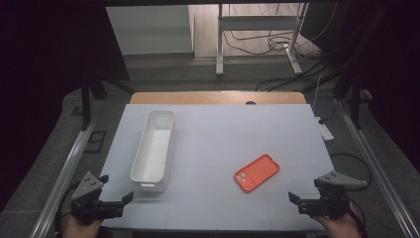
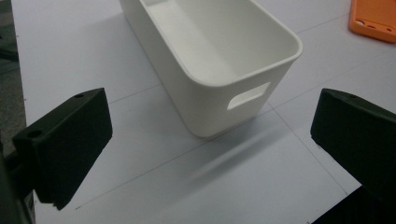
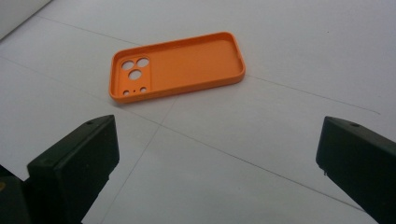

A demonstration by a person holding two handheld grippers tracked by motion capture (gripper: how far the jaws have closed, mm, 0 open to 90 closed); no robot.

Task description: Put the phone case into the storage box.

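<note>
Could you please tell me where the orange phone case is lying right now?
In the high view the orange phone case lies on the table's right half, right of the white bin, ahead of the right gripper.

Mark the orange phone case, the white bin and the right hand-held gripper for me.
orange phone case (image 3: 187, 63), right gripper view, its flat inner back.
white bin (image 1: 153, 148), high view, its inside floor.
right hand-held gripper (image 1: 295, 202), high view, between its open jaw tips.

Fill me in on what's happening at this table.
A person holds a claw in each hand at the near edge of the table. The left claw faces the near end of an empty white bin; the right claw faces an orange phone case lying hollow side up. Both claws are open and touch nothing.
</note>
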